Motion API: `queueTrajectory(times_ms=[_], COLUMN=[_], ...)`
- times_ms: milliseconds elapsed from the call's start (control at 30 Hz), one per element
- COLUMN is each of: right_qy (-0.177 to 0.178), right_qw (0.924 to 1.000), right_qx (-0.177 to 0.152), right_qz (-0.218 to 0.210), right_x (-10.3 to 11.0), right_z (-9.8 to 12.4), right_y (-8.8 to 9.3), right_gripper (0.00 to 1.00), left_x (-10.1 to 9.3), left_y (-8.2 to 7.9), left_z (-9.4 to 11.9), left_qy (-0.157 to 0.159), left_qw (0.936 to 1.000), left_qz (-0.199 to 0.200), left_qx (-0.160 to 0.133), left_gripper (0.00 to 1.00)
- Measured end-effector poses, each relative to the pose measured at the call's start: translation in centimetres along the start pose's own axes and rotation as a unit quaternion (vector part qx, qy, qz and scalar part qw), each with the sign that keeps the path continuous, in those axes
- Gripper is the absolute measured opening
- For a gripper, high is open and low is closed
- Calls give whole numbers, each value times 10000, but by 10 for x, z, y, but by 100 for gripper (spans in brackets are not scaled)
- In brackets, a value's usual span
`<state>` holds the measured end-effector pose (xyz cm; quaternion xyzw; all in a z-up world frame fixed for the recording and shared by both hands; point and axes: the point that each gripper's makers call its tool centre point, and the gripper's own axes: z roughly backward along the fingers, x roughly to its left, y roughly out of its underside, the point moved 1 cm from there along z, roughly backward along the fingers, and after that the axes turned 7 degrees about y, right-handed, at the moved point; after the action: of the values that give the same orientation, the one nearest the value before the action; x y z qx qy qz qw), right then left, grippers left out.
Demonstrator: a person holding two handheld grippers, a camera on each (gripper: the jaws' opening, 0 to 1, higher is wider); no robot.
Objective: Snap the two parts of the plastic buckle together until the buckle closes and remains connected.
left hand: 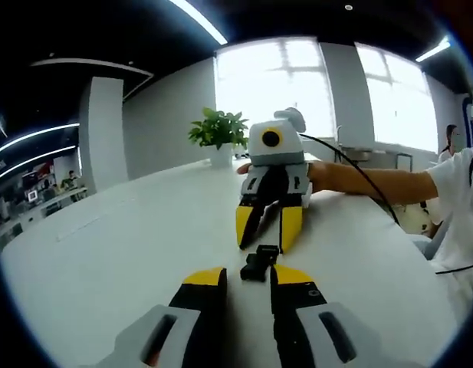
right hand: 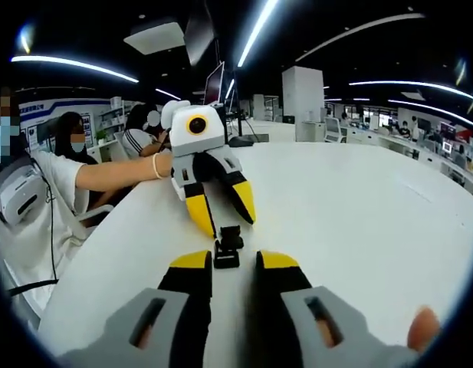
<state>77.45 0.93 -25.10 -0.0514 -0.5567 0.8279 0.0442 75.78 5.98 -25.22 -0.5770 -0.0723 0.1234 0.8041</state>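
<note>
Black buckle (left hand: 260,261) lay on white table (left hand: 121,253) between facing grippers. Left gripper (left hand: 247,282) at 6 o'clock, jaws parted, empty. Right gripper (left hand: 269,226) at 12, forearm outstretched, jaws spread, empty.

No text can be read in either view. A blue-and-white banner (right hand: 61,107) on the far wall carries characters — too small and blurred to make out.

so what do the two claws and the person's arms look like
Both claws match: the left claw and right claw have grey bodies, black jaws with yellow tips and a white box on top. A black cable trails from the right one. The person wears a white short sleeve and a wristband.
</note>
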Motion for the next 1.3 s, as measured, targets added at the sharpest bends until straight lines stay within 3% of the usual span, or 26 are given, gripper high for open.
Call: queueTrajectory(times_ms=[200,733,867,1300], right_qy=[57,-155,-110,-196], right_qw=[9999,9998,9995,9998], right_qx=[2,12,66,44], right_qz=[-119,-110,273,26], right_x=[-1,12,12,11], right_z=[3,0,-2,5], right_y=[1,-2,-2,0], right_gripper=[12,14,12,11], left_x=[3,1,1,4], left_y=[0,-2,-2,0], left_z=[-6,-11,-11,-3], left_qy=[117,259,281,254], left_qw=[9998,9993,9993,9992], left_qz=[164,254,244,293], left_qx=[44,75,76,110], left_gripper=[12,11,11,11])
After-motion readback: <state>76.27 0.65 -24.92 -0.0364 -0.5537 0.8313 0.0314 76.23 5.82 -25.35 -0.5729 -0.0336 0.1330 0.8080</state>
